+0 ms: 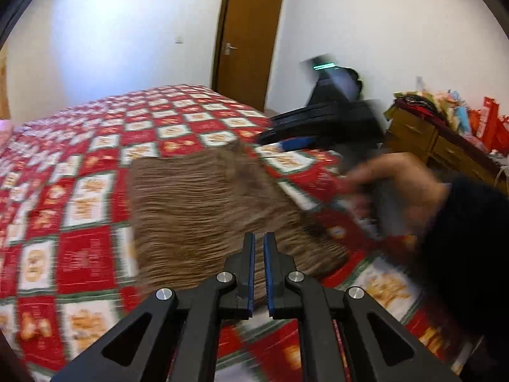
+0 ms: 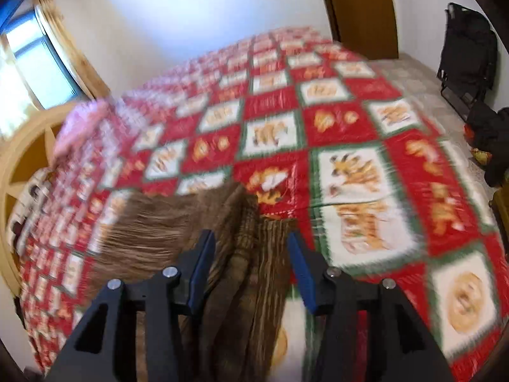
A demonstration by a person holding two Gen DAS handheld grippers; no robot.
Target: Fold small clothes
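Observation:
A brown ribbed garment [image 1: 203,210] lies on the red, white and green patterned bedspread [image 1: 79,191]. My left gripper [image 1: 259,238] hovers over its near edge with the jaws almost together and nothing visibly between them. In the left wrist view my right gripper [image 1: 286,138] is a blurred black shape above the garment's far right corner, held by a hand [image 1: 391,187]. In the right wrist view my right gripper [image 2: 251,238] is open, its blue pads [image 2: 302,270] either side of a bunched fold of the garment [image 2: 241,254]. Both views are motion-blurred.
A brown door [image 1: 248,41] stands in the white wall behind the bed. A wooden dresser [image 1: 423,140] piled with colourful items is at the right. A black bag [image 2: 467,54] sits on the floor by the wall. A window [image 2: 28,63] and a wooden headboard [image 2: 19,159] are at the left.

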